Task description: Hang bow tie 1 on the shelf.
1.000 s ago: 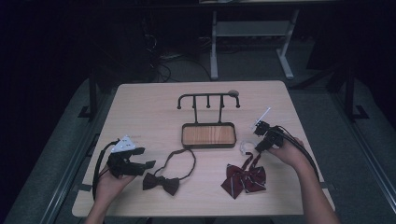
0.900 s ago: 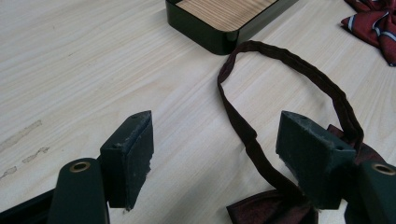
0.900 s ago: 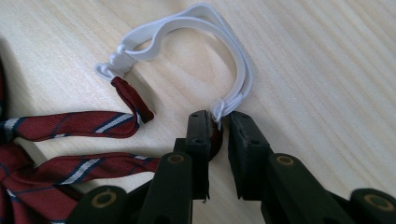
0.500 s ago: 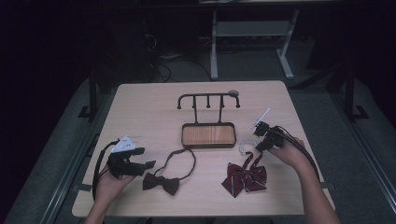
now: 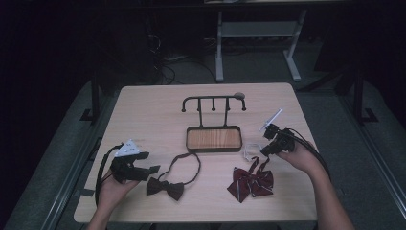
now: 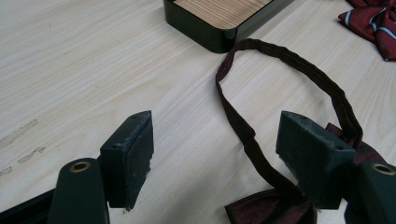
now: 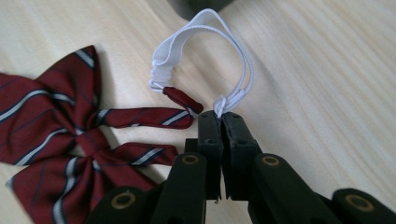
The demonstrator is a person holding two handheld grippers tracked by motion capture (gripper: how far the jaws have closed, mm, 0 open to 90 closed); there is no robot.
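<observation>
The left claw [image 5: 154, 168] stands wide apart and holds nothing, low over the pale wooden desk [image 5: 153, 110] just left of the dark brown fabric bow tie with its looped neck strap [image 5: 165, 187]. In the left gripper view one pad sits against the strap near the knot while the other rests on bare wood. That tie looks light and limp; its strap would sag and trail if lifted, so the thicker knot seems the surer place to pinch.

Behind the middle of the desk stands the black metal hook rack with a wood-inlaid tray base [image 5: 213, 139], its four pegs bare. The tray's rim lies close to both straps and could snag a dragged loop.

The dark red striped ribbon bow tie [image 5: 250, 182] lies flat near the front right edge. The right claw [image 7: 221, 116] is pinched closed on the tie's white elastic neck band [image 7: 205, 23], at the small knot where the band doubles. The elastic is thin, stretchy and probably slippery, so it may slide through the pads, and the soft bow will dangle and swing below once raised.
</observation>
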